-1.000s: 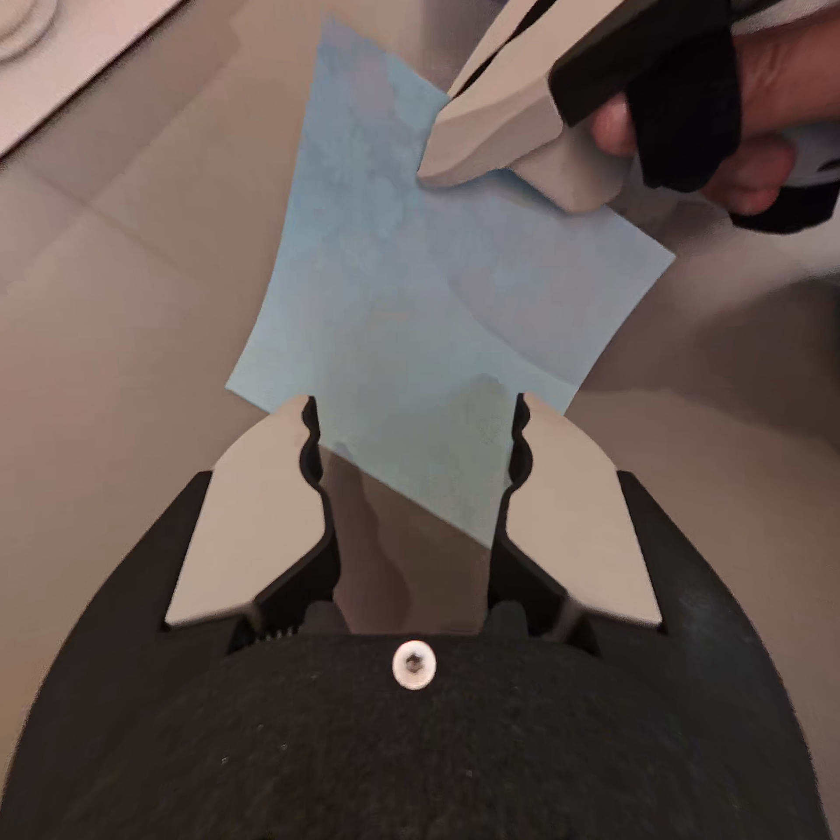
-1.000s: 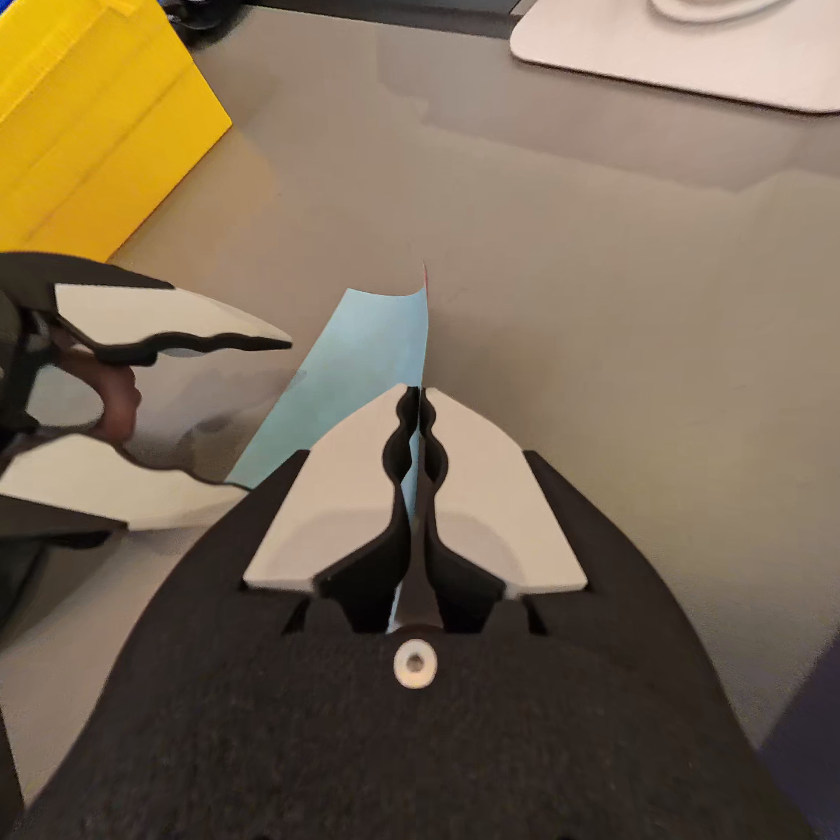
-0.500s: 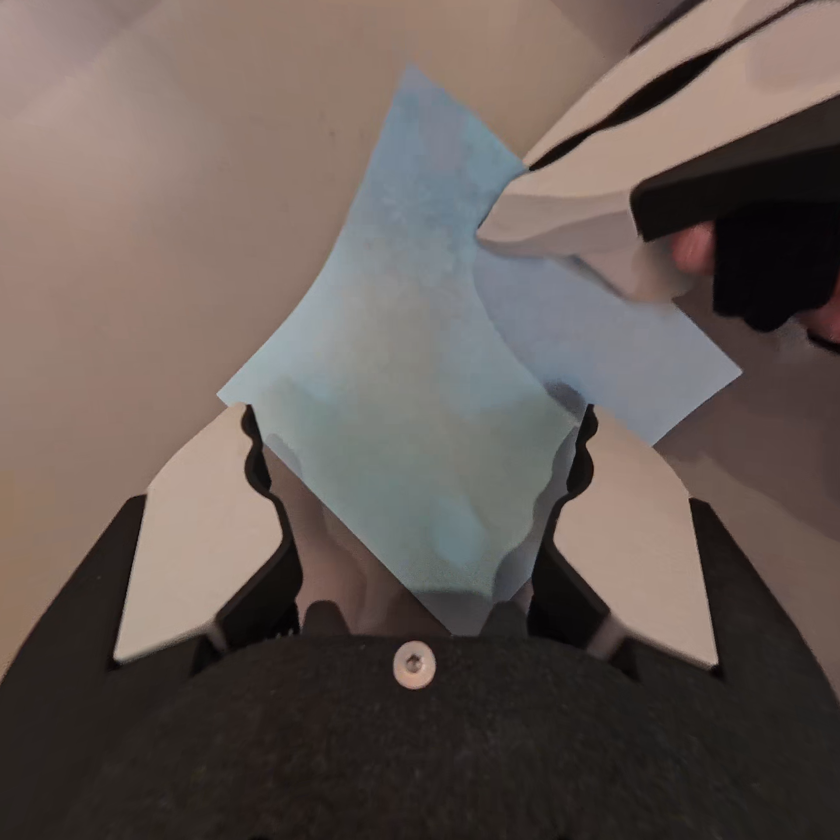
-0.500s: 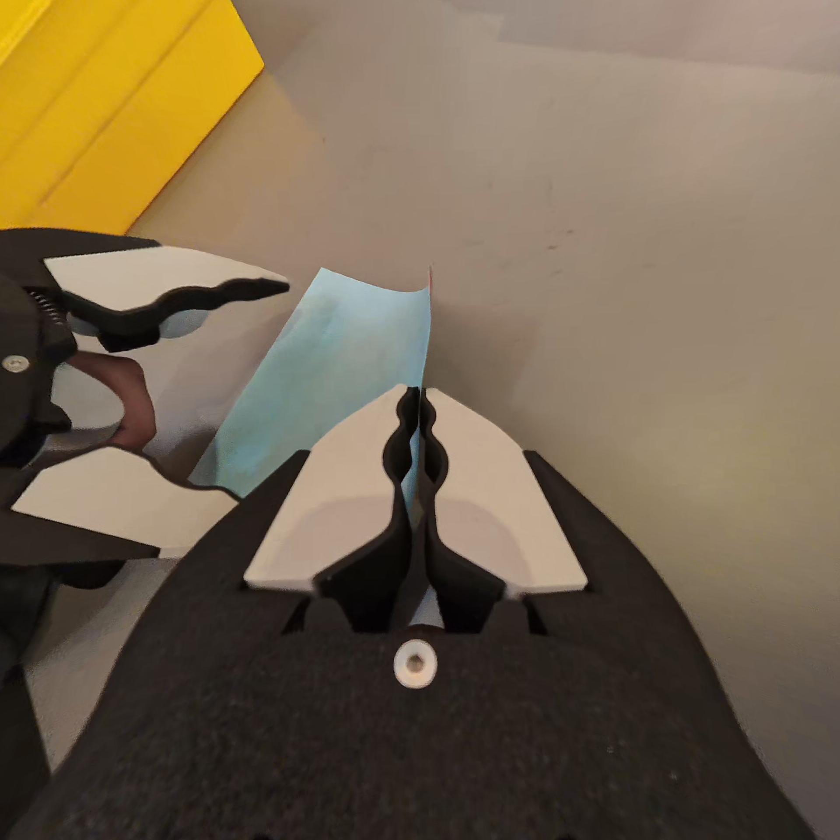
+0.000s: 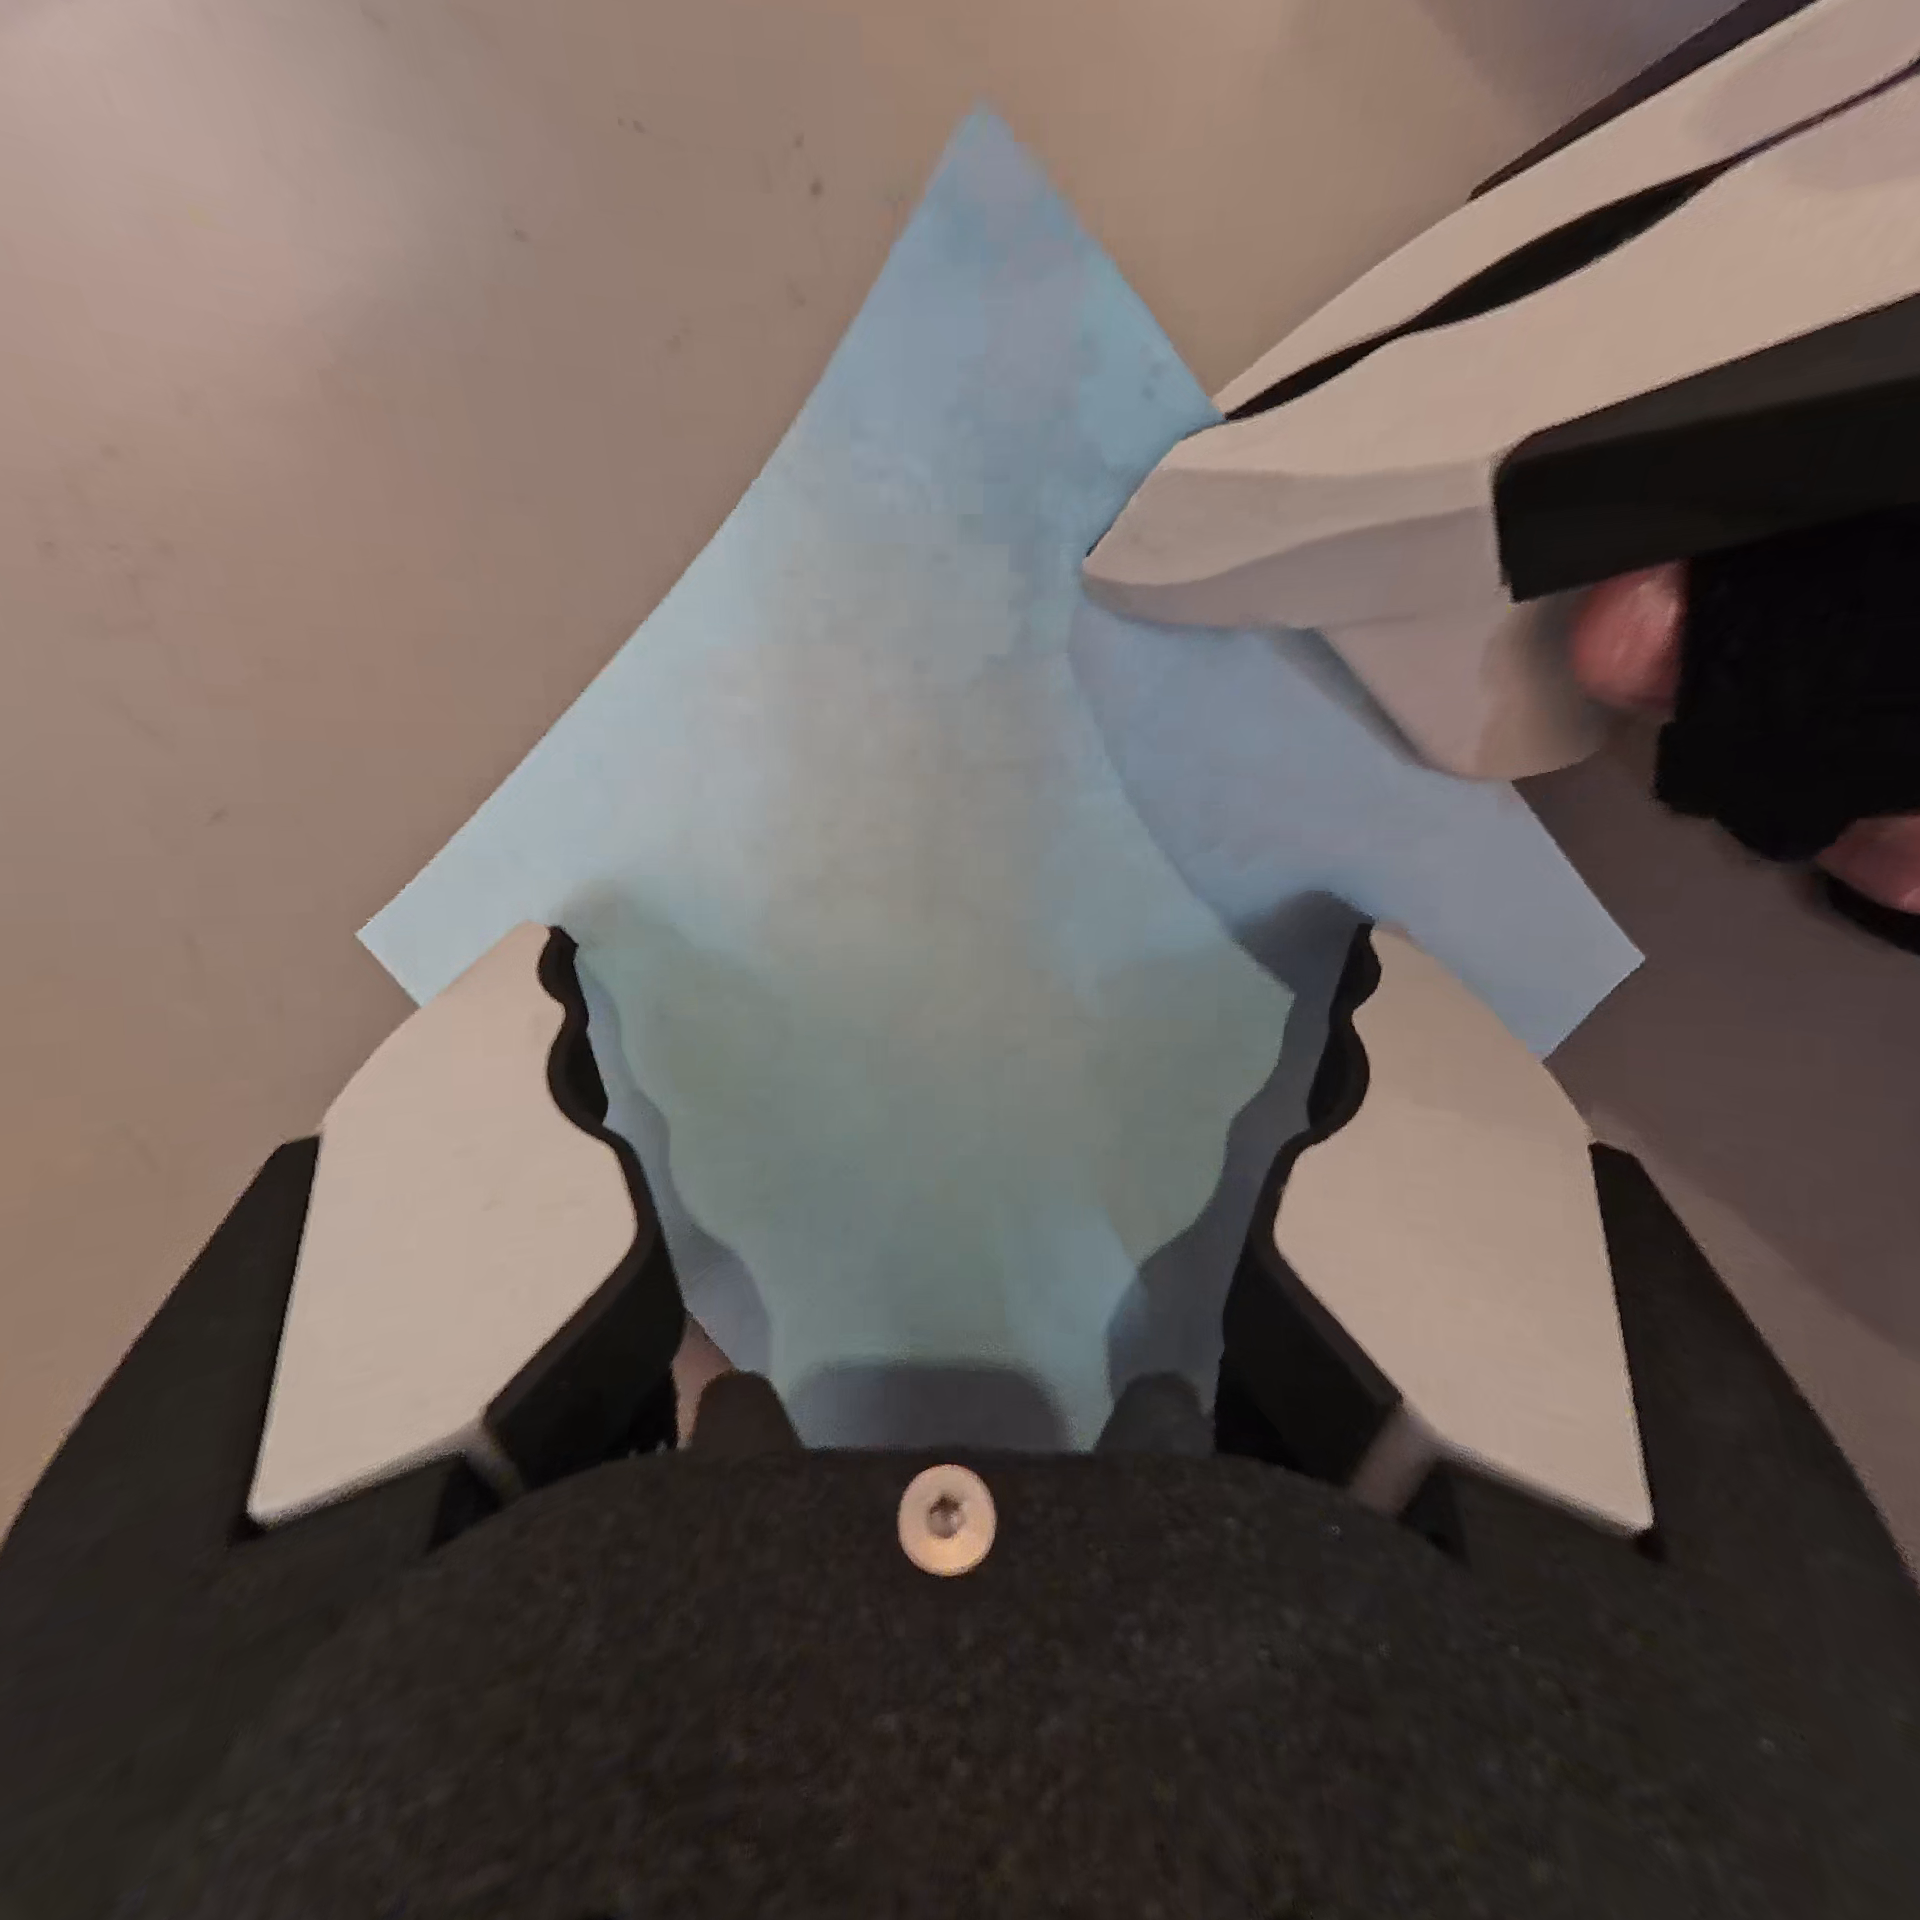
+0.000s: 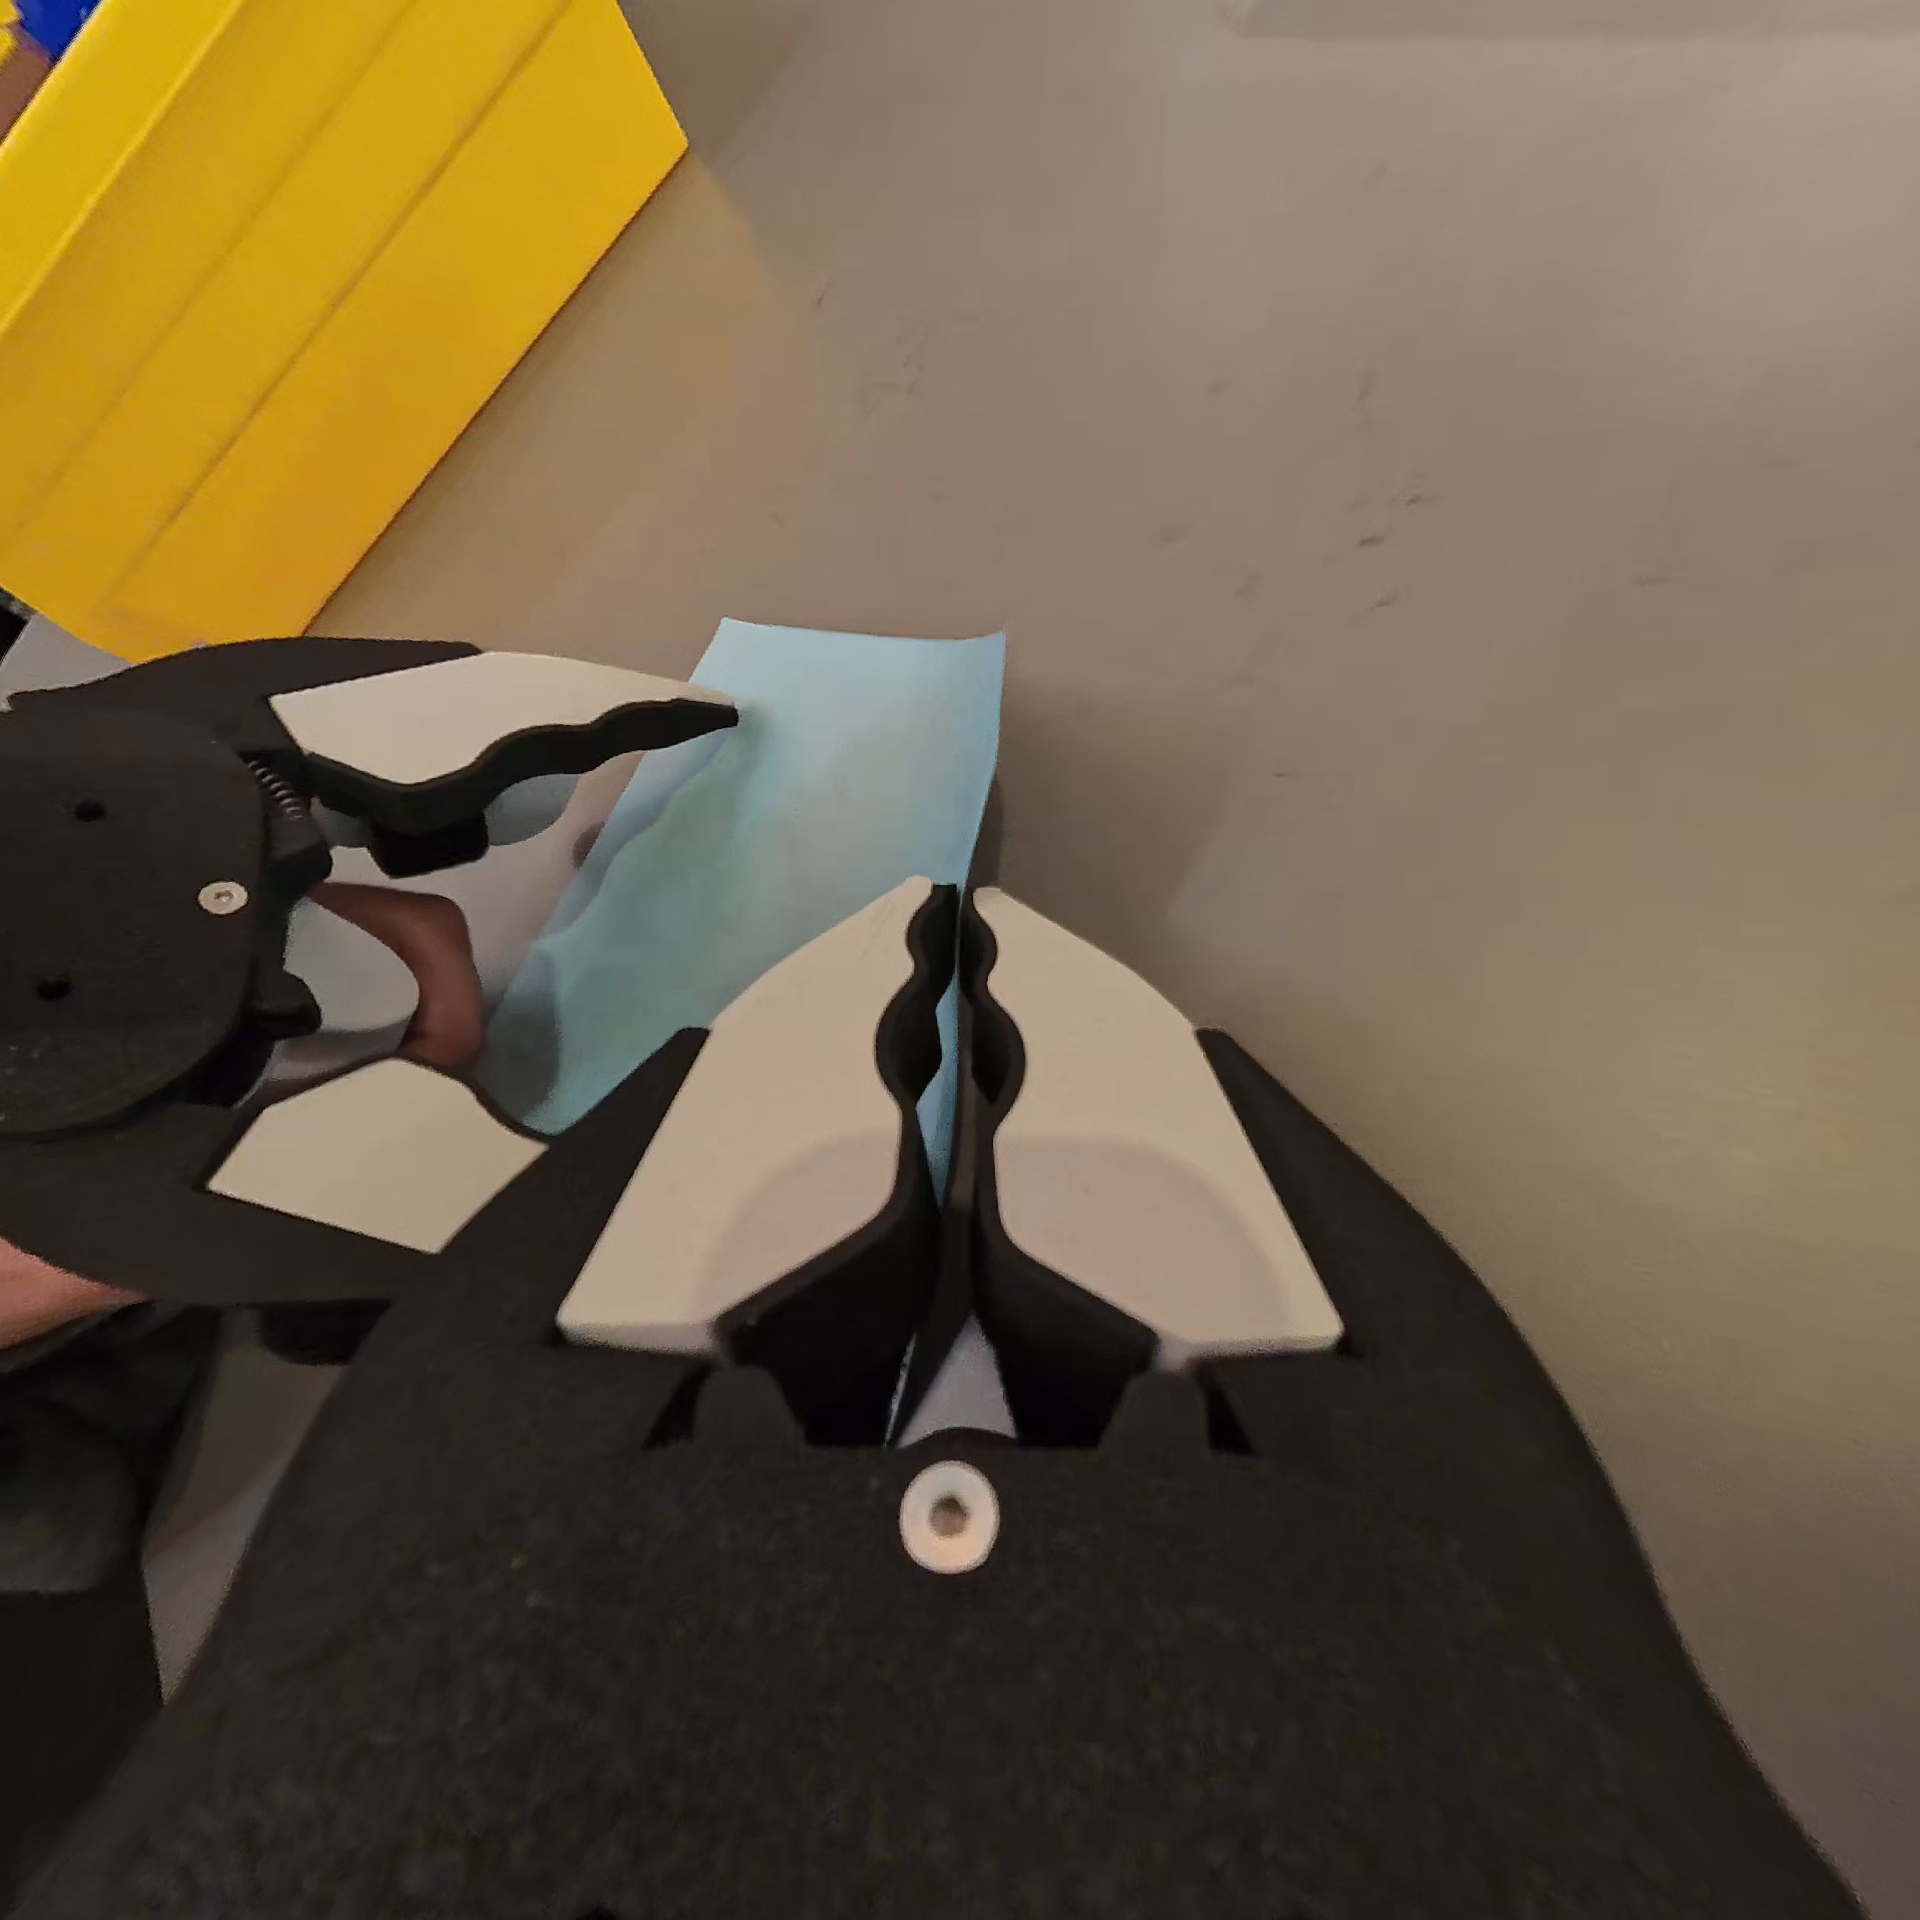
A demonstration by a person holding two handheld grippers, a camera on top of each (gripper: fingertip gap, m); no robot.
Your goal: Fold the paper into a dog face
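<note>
In the left wrist view the paper (image 5: 914, 748) fills the frame's middle, reaching down between the left gripper (image 5: 956, 945) fingers; the right gripper (image 5: 1153, 520) enters from the upper right. In the right wrist view a box (image 6: 291, 312) sits upper left on the table (image 6: 1455, 520).

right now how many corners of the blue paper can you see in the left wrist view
3. On the blue paper: far tip at top, left corner by the open left gripper, right corner. The right gripper pinches it; the nearest corner is hidden.
</note>
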